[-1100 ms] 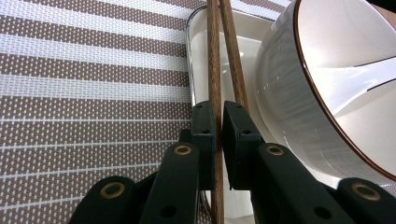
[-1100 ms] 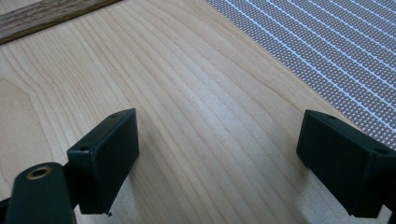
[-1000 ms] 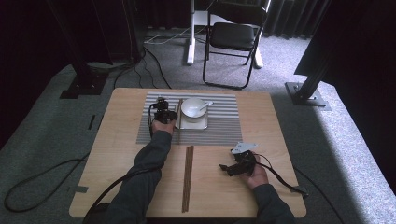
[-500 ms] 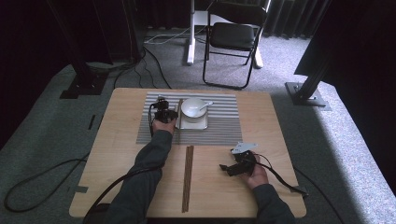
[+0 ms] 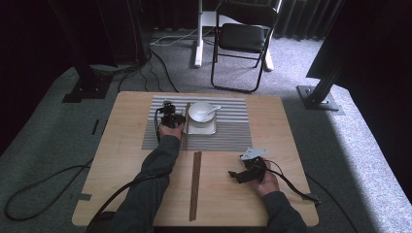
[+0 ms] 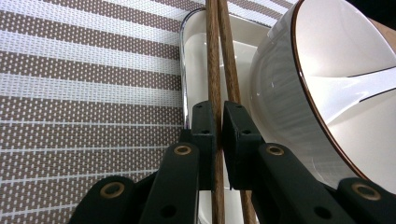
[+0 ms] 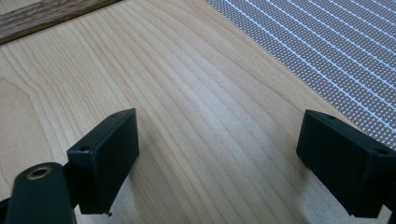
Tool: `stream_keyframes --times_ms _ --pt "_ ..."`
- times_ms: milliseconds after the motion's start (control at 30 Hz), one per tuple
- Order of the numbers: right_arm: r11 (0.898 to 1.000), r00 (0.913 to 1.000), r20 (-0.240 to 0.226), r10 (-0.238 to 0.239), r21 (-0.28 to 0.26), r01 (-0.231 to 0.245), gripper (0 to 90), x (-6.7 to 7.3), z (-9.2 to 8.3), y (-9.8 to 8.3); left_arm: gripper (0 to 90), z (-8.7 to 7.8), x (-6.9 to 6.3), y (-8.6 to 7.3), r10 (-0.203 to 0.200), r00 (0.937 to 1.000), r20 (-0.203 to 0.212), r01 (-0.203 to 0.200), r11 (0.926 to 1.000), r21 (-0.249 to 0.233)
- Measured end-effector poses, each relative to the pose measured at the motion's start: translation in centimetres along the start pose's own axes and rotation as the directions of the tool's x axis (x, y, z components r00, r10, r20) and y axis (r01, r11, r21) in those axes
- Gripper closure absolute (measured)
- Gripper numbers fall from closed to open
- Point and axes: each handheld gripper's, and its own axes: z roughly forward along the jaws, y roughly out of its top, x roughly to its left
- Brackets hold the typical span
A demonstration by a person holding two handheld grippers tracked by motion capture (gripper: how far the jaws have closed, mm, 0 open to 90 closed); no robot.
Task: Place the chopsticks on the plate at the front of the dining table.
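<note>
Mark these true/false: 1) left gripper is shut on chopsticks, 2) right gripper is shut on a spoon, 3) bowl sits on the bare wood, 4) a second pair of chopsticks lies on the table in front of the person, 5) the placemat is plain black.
1. True: the left gripper is clamped on the chopsticks beside the bowl.
2. False: the right gripper has its jaws wide apart over bare table, nothing between them.
3. False: the bowl sits on a white tray on the striped placemat.
4. True: a second pair of chopsticks lies on the wood.
5. False: the placemat is striped brown and white.
</note>
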Motion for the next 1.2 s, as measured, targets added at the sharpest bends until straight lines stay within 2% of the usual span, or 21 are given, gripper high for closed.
stream_keyframes --times_ms 767,1200 --pt "1.000 1.0000 0.000 0.000 0.000 0.000 12.3 0.00 0.00 0.00 83.8 0.00 0.00 0.03 -0.034 0.9990 0.028 0.035 0.9994 -0.005" --pt "1.000 1.0000 0.000 0.000 0.000 0.000 12.3 0.00 0.00 0.00 83.8 0.15 0.11 0.23 -0.045 0.9987 0.026 0.045 0.9990 -0.004"
